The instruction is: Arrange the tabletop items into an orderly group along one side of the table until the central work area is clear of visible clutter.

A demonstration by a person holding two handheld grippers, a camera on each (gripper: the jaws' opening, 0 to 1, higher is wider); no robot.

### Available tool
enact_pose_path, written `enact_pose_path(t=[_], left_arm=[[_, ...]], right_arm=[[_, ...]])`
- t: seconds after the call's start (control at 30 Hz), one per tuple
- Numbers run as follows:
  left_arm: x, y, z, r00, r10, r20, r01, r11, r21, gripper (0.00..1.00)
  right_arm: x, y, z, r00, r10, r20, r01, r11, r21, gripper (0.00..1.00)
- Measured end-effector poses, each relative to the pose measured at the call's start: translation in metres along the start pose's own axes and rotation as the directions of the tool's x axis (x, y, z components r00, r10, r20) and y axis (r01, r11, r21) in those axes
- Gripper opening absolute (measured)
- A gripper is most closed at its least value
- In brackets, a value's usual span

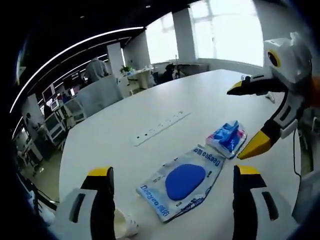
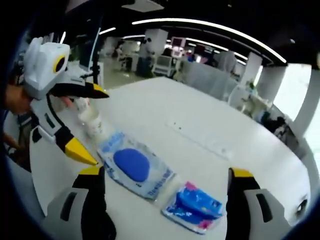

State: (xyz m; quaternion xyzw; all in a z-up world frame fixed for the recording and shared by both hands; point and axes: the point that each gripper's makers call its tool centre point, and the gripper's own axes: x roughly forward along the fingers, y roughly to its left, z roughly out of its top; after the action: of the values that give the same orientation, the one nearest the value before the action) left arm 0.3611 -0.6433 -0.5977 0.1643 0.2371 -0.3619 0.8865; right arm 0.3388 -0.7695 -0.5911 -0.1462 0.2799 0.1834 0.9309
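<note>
- Here, the white table (image 1: 165,107) spreads wide, a flush socket strip (image 1: 161,128) running across its middle; the far office lies beyond it.
- The left gripper (image 1: 172,197) hangs just above the near edge, jaws wide apart and holding nothing; in the right gripper view it comes in from the left (image 2: 90,122), again spread.
- The right gripper (image 2: 162,200) is likewise spread and empty; in the left gripper view it comes in from the right (image 1: 245,117), above the small pack.
- The clear bag (image 1: 180,182) with a blue disc inside lies flat between the left jaws; seen also in the right gripper view (image 2: 135,165).
- The small blue and pink pack (image 1: 227,137) lies just beside the bag's far right corner, whether touching I cannot tell; in the right gripper view it sits near the right jaws (image 2: 195,205).
- A small white bottle (image 2: 92,122) stands upright, just beyond the bag's other end.
- By my reading no item is yet gripped: this is the approach. Next, one gripper should come down, close on an edge of the bag or pack, and carry it toward one side, by the bottle.
</note>
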Motion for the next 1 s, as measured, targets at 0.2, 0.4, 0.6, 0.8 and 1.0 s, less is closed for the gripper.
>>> enact_pose_path(t=[0.2, 0.4, 0.6, 0.8, 1.0], left_arm=[[-0.007, -0.005, 0.004, 1.000, -0.012, 0.015, 0.011, 1.000, 0.010, 0.99], [-0.016, -0.008, 0.001, 0.999, -0.024, 0.027, 0.024, 1.000, 0.014, 0.99], [-0.026, -0.011, -0.007, 1.000, -0.022, 0.022, 0.022, 1.000, 0.003, 0.99], [-0.031, -0.017, -0.012, 0.999, -0.028, 0.028, 0.028, 1.000, -0.009, 0.99], [-0.036, -0.019, -0.016, 0.999, -0.028, 0.036, 0.028, 1.000, -0.009, 0.99]], right_arm=[[-0.010, -0.001, 0.002, 1.000, -0.012, 0.017, 0.012, 1.000, 0.011, 1.00], [-0.021, -0.007, -0.008, 0.999, -0.032, 0.013, 0.032, 0.999, 0.002, 1.00], [-0.027, -0.011, -0.016, 0.999, -0.044, 0.005, 0.044, 0.999, 0.029, 1.00], [-0.028, -0.008, -0.014, 0.999, -0.045, 0.015, 0.045, 0.999, 0.027, 1.00], [-0.031, -0.005, -0.013, 0.998, -0.038, 0.046, 0.034, 0.996, 0.087, 1.00]])
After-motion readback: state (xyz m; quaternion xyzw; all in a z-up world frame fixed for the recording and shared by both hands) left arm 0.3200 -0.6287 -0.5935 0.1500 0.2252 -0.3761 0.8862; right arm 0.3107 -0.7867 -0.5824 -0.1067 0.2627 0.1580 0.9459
